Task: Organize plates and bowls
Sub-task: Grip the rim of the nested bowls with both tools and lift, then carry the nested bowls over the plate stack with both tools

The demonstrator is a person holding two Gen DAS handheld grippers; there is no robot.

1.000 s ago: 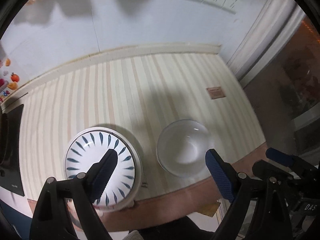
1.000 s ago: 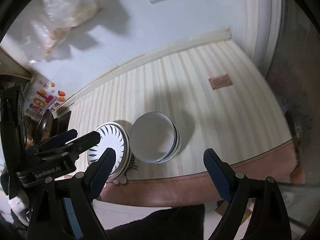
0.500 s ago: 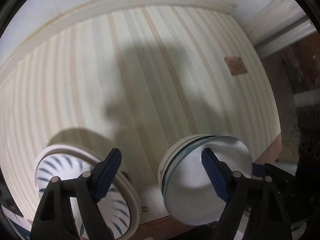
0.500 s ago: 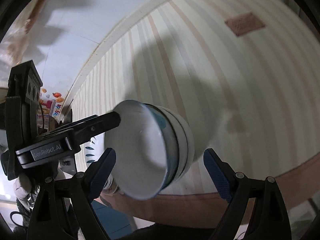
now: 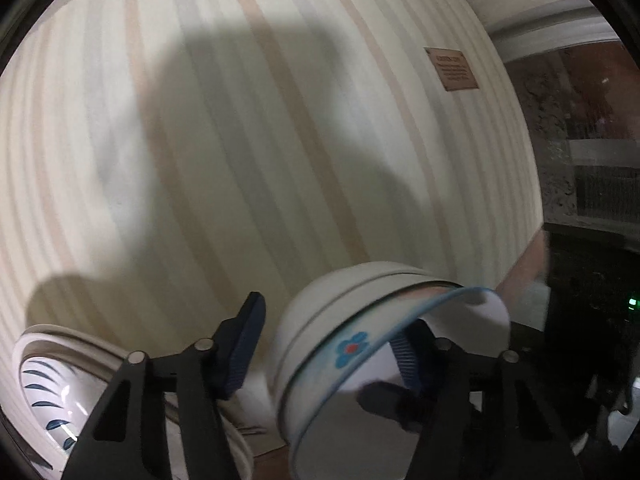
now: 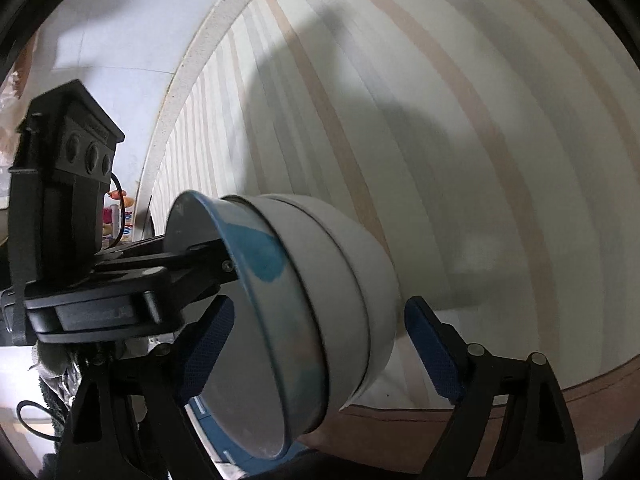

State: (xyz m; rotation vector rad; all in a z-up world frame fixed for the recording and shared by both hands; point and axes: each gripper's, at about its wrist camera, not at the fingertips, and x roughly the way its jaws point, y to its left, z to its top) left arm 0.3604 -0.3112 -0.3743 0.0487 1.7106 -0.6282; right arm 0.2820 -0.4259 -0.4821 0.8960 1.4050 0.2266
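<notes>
A stack of white bowls point(image 5: 340, 320) sits near the front edge of the striped table point(image 5: 240, 140); the top bowl point(image 5: 384, 364) has a blue rim and blue flower. My left gripper point(image 5: 328, 348) straddles the rim of that bowl, one finger inside, one outside, jaws narrowed. In the right wrist view the stack point(image 6: 340, 288) lies between the fingers of my open right gripper point(image 6: 316, 348), with the left gripper point(image 6: 132, 280) reaching into the top bowl point(image 6: 256, 320). A white plate with dark leaf marks point(image 5: 60, 392) lies left of the bowls.
A small brown label point(image 5: 452, 68) is on the tablecloth at the far right. The brown table edge point(image 6: 560, 396) runs along the front. A white wall point(image 6: 120, 32) and raised trim border the table's far side.
Both grippers have come down close to the bowl stack. The left gripper's fingers have narrowed around the top bowl's rim, and the stack now fills the lower part of both views.
</notes>
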